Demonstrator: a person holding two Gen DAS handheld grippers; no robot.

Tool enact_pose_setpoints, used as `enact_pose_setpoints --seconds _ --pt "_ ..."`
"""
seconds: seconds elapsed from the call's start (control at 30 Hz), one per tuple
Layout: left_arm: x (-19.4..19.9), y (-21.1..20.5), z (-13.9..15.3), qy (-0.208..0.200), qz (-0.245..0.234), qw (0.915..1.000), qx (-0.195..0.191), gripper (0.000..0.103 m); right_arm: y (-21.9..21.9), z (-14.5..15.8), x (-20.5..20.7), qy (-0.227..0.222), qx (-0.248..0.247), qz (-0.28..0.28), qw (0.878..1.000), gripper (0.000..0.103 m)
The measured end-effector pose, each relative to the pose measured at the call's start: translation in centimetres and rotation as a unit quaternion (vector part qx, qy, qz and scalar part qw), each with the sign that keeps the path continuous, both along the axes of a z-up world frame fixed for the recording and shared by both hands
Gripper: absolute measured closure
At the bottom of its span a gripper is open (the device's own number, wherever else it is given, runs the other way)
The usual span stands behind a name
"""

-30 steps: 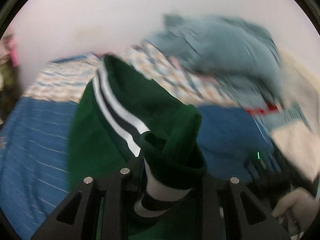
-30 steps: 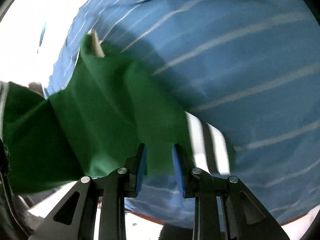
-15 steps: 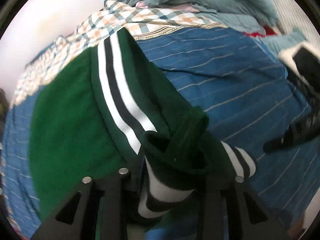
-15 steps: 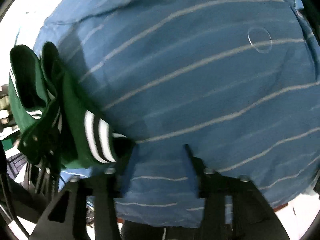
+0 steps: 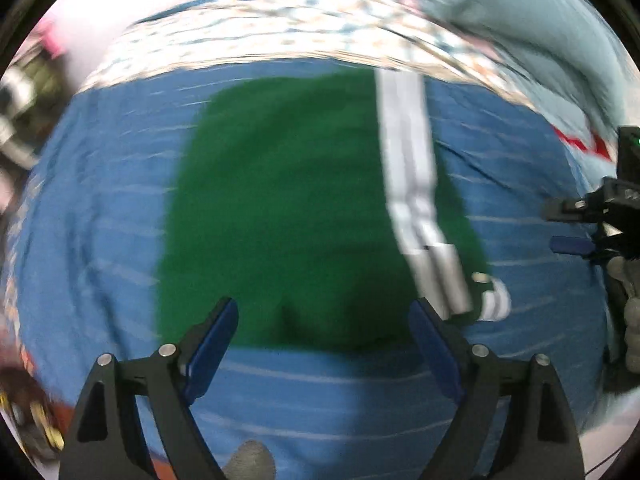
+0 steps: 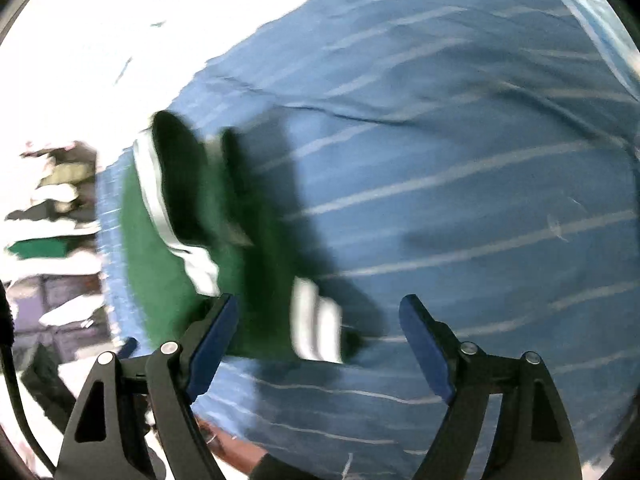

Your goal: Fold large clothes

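Observation:
A dark green garment with white and black stripes lies folded flat on the blue striped bedsheet. Its striped band runs down its right side to a striped cuff. My left gripper is open and empty, just above the garment's near edge. My right gripper is open and empty beside the garment, near its striped cuff. The right gripper also shows at the right edge of the left wrist view. Both views are blurred.
A plaid cloth and a pale blue-grey pile of clothes lie at the back of the bed. The bed's near edge runs just below the right gripper. Clutter stands off the bed to the left.
My left gripper has let go of the green cuff and opened; the garment now lies flat on the sheet. My right gripper has opened wider and drawn back from the garment.

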State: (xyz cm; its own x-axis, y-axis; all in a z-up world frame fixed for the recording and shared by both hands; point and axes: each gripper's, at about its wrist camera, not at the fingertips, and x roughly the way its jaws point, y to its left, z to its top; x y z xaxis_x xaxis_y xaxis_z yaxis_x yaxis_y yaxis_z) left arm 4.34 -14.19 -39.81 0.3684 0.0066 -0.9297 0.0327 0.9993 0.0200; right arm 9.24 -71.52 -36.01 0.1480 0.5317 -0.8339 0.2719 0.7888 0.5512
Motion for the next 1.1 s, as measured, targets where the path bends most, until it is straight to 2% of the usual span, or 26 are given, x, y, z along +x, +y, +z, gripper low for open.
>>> enact_pose_setpoints --seconds 0.1,0.17,0.27,0.37,0.4,0.43,0.47,0.5,0.53,0.6,0.67,0.73,0.8,0.87,0.93,1.0,1.1 --pt "-1.7 5.5 -1.1 -0.003 0.083 0.9945 0.063 0.016 3.4 0.5 2.0 -0.004 0.044 0.032 0.999 0.019" --pt "-2.2 9.4 -4.0 0.025 0.135 0.9845 0.109 0.016 6.0 0.5 3.4 -0.005 0.068 0.059 0.996 0.019" --pt "-2.4 14.3 -9.2 0.063 0.189 0.9681 0.152 0.016 8.9 0.8 5.0 -0.037 0.078 0.078 0.993 0.019" --pt "-1.8 17.5 -13.8 0.088 0.210 0.9591 0.168 0.016 11.7 -0.3 7.1 -0.061 0.067 0.087 0.992 0.019" --pt "-1.6 18.2 -14.8 0.099 0.217 0.9583 0.158 0.015 12.7 -1.7 8.2 -0.053 0.071 0.094 0.992 0.019" --pt "-1.4 19.0 -15.8 0.108 0.229 0.9581 0.135 0.009 13.7 -3.1 9.0 -0.040 0.076 0.104 0.991 0.019" --pt "-1.3 19.5 -16.5 0.109 0.242 0.9560 0.125 0.003 14.5 -4.2 9.5 -0.032 0.080 0.106 0.991 0.025" --pt "-1.2 19.9 -16.7 0.102 0.257 0.9537 0.119 0.000 15.2 -5.0 10.0 -0.031 0.089 0.104 0.990 0.060" --pt "-1.3 20.1 -16.7 0.093 0.265 0.9538 0.106 0.000 15.7 -5.3 10.2 -0.028 0.083 0.103 0.991 0.082" --pt "-1.7 20.4 -16.8 0.070 0.280 0.9534 0.089 0.000 15.3 -5.3 9.8 -0.019 0.097 0.067 0.993 0.091" --pt "-2.2 20.5 -16.8 0.045 0.290 0.9530 0.076 0.000 13.2 -4.0 8.4 -0.018 0.123 0.006 0.992 0.101" --pt "-2.7 20.7 -16.7 0.037 0.291 0.9536 0.066 0.000 11.0 -2.9 7.0 -0.012 0.130 -0.046 0.990 0.101" --pt "-2.1 20.9 -16.5 0.055 0.290 0.9538 0.057 0.000 9.2 -2.3 5.3 -0.004 0.094 -0.085 0.992 0.101" --pt "-1.5 21.8 -16.1 0.079 0.291 0.9524 0.046 0.000 9.3 -3.7 4.7 0.022 0.055 -0.075 0.995 0.101" --pt "-1.1 22.5 -15.5 0.095 0.294 0.9502 0.040 0.000 10.1 -5.7 5.0 0.055 0.041 -0.060 0.996 0.101" --pt "-0.8 22.9 -13.9 0.090 0.299 0.9485 0.055 0.000 11.5 -7.0 6.2 0.076 0.055 -0.032 0.995 0.100" --pt "-0.9 23.2 -9.6 0.054 0.305 0.9475 0.081 0.000 12.7 -5.0 7.5 0.076 0.048 0.009 0.996 0.092"
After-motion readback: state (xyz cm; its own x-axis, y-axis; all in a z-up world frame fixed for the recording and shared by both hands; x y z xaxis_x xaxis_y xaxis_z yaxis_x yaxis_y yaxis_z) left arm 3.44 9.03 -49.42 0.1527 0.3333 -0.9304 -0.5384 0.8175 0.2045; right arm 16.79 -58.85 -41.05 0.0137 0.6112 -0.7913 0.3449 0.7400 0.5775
